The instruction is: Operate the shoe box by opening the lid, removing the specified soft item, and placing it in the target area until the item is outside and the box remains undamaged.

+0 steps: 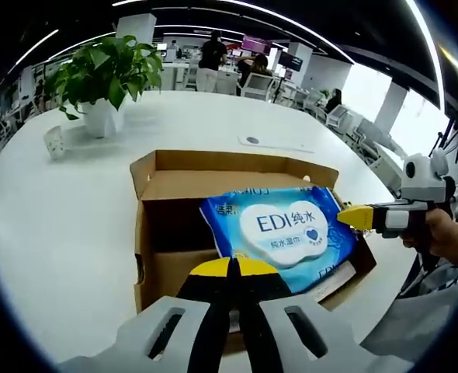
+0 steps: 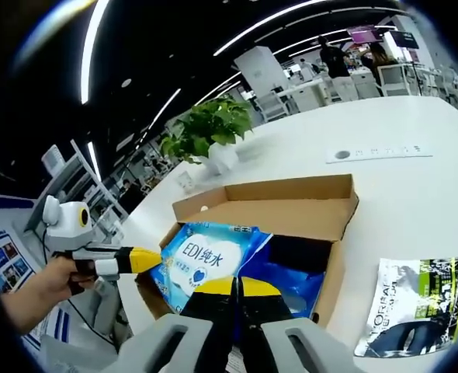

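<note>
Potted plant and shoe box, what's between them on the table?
In the left gripper view, bare white tabletop separates the potted plant from the open shoe box.

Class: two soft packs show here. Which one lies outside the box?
The dark L'Oreal pack, flat on the white table; the blue wet-wipes pack rests on the open shoe box.

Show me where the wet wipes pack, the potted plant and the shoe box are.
wet wipes pack (image 1: 279,227), left gripper view, white label
potted plant (image 1: 105,116), left gripper view, white pot
shoe box (image 2: 283,210), right gripper view, open lid
</note>
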`<state>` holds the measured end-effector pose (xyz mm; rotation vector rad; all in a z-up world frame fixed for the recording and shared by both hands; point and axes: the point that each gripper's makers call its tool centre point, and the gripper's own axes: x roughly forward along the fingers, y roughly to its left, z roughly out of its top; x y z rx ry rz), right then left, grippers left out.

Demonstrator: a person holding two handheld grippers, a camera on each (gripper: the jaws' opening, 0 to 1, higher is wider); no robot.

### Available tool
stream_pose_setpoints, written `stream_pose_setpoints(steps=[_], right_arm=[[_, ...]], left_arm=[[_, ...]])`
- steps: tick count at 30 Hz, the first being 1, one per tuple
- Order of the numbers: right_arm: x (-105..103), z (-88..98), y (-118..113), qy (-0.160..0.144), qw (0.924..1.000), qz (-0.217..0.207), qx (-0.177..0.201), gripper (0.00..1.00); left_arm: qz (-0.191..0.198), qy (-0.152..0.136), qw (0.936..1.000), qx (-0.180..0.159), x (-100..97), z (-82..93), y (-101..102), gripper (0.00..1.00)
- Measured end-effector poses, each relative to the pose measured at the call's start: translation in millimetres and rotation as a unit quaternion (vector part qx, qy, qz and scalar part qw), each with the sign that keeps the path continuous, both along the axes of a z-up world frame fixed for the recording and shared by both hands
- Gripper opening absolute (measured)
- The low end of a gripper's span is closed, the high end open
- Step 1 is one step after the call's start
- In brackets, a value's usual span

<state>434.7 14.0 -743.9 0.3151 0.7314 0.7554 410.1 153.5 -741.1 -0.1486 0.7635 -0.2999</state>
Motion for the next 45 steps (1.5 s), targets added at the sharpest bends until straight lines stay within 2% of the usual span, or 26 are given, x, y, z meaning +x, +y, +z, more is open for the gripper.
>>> stream_pose_setpoints(steps=[3,15,22,30,45], right_arm=[[-0.5,5.2,-0.2,-0.012,0.9999,0.005,-0.006,0.0],[-3.5,18.8,-4.1,-0.009,0.9999,0.003,0.007,0.0],[-6.0,29.6,-10.0,-0.019,0.9998,0.007,0.001,0.0],[-7.0,45.0,-29.2,-0.017,0.9997,-0.007,0.018,0.0],[-7.0,61.5,-70.7,-0.029,0.9992,-0.026,0.006,0.0]], left_arm=[[0.0,-0.005,1.0,-0.001,-0.6,4.6,-1.3,0.0],[-0.001,-0.018,0.9998,-0.008,-4.0,19.3,-4.7,0.0],[-0.007,-0.026,0.9996,-0.011,-4.4,32.0,-10.9,0.0],[-0.017,-0.038,0.9988,-0.024,-4.7,45.1,-28.0,0.0],[-0.039,-0.062,0.9964,-0.042,-4.6,65.1,-68.6,0.0]])
